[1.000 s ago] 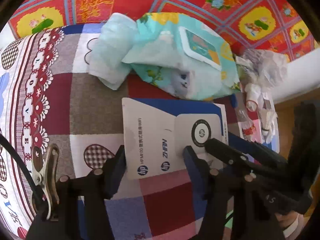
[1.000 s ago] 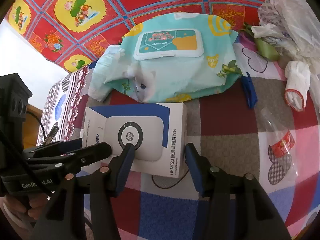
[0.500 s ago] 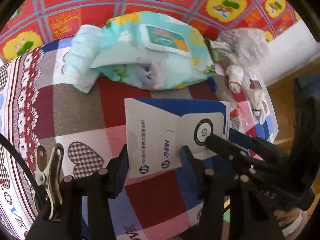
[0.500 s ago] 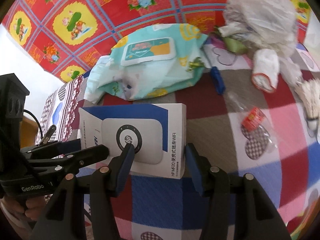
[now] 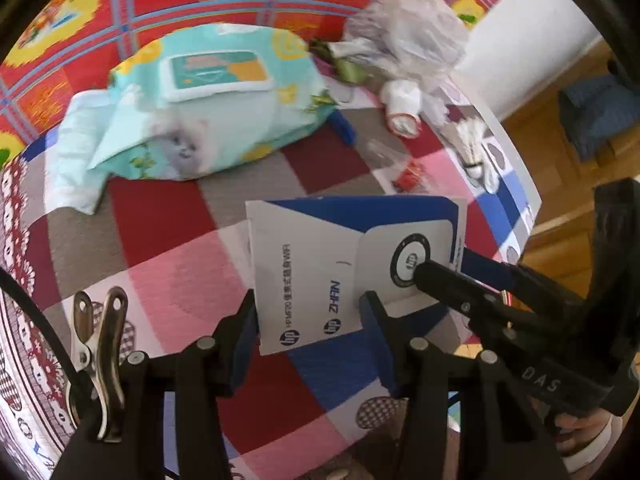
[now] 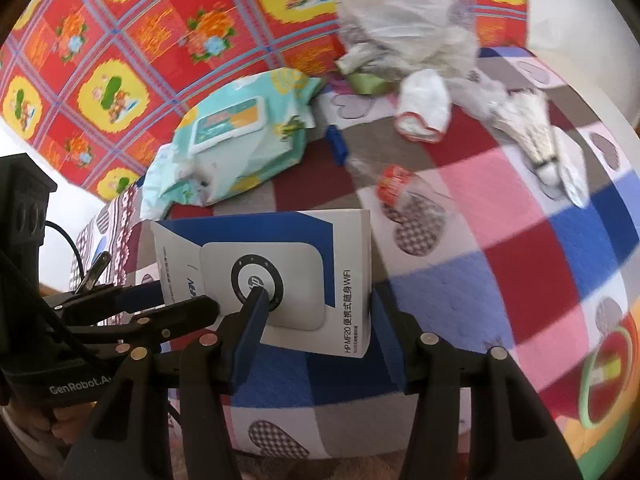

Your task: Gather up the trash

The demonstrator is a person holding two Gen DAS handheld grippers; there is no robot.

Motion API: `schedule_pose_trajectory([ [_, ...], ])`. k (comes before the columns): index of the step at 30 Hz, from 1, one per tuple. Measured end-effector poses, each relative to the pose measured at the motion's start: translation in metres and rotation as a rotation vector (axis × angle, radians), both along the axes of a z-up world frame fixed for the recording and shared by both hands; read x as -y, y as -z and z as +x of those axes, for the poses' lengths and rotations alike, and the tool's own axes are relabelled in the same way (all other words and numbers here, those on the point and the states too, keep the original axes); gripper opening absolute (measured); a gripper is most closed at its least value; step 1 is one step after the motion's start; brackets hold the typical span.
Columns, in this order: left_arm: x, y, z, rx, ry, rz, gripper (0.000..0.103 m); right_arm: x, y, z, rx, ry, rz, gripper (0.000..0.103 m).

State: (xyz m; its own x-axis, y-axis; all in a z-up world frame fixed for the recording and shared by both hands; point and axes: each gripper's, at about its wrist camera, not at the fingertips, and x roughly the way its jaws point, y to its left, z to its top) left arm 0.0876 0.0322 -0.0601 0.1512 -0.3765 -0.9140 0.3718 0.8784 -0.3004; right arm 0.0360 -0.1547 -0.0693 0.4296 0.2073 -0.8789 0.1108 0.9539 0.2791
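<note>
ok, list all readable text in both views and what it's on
"hp", "ZHAN", "HP MF20 ... WiFi": white and blue box, the Chinese between too small to quote.
"GenRobot.A": left gripper body, cut off.
"DAS": right gripper body.
Wipes pack label: blurred, unreadable.

On the quilt: 1 white box (image 5: 352, 272), 1 wipes pack (image 5: 216, 104), 1 shuttlecock (image 6: 532, 136), 1 crumpled bag (image 6: 404, 28).

Wet-wipes pack (image 5: 208, 96) on checkered quilt (image 5: 160, 264); floral cloth (image 6: 120, 40) behind, blurred.
</note>
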Motion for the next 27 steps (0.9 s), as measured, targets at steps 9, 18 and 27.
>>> schedule_pose_trajectory([
  [9, 0.038, -0.001, -0.010, 0.007, 0.104, -0.004, 0.052, 0.032, -0.006, -0.029, 0.007, 0.123, -0.003, 0.054],
  [18, 0.082, -0.006, -0.025, 0.040, 0.203, 0.005, 0.052, 0.068, -0.011, -0.058, 0.030, 0.226, 0.005, 0.054],
  [27, 0.140, -0.006, -0.049, 0.065, 0.334, 0.018, 0.052, 0.111, -0.012, -0.096, 0.039, 0.345, 0.016, 0.054],
])
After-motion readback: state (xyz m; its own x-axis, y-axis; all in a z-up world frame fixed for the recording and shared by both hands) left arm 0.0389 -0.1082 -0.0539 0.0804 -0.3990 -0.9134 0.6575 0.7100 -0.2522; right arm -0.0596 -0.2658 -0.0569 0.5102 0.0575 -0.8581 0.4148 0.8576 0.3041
